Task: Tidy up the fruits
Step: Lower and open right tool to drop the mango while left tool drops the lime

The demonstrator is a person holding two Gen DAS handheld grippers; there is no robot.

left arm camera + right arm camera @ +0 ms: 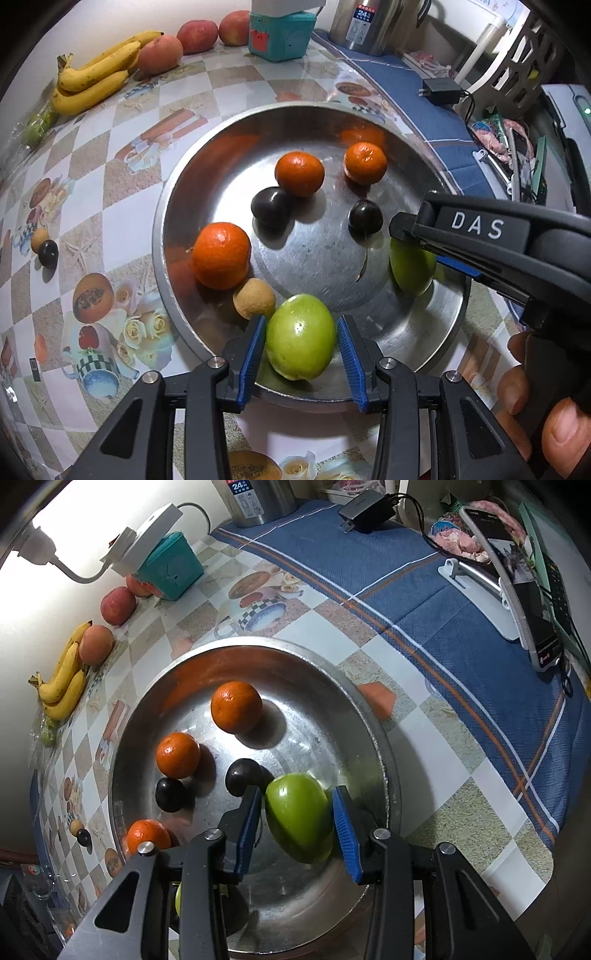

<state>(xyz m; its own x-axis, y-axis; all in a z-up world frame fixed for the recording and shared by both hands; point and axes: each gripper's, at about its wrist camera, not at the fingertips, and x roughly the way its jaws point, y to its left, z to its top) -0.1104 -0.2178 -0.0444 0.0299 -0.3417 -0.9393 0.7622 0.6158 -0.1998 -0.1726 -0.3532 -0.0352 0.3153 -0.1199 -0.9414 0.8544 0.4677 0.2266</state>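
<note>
A steel bowl (436,332) holds three tangerines (299,173), two dark round fruits (271,206) and a tan longan (254,298). My left gripper (301,339) is shut on a green fruit (301,336) just inside the bowl's near rim, both blue pads against its sides. My right gripper (297,819) is shut on a second green fruit (299,819) over the bowl (380,731). In the left wrist view that gripper reaches in from the right with its green fruit (410,269) half hidden under the finger.
Bananas (92,79), a peach (159,53) and two apples (197,36) line the back wall. A loose longan (39,240) and dark fruit (48,253) lie left of the bowl. A teal box (280,35), steel flask (364,26), charger (365,507) and blue cloth (461,635) are behind.
</note>
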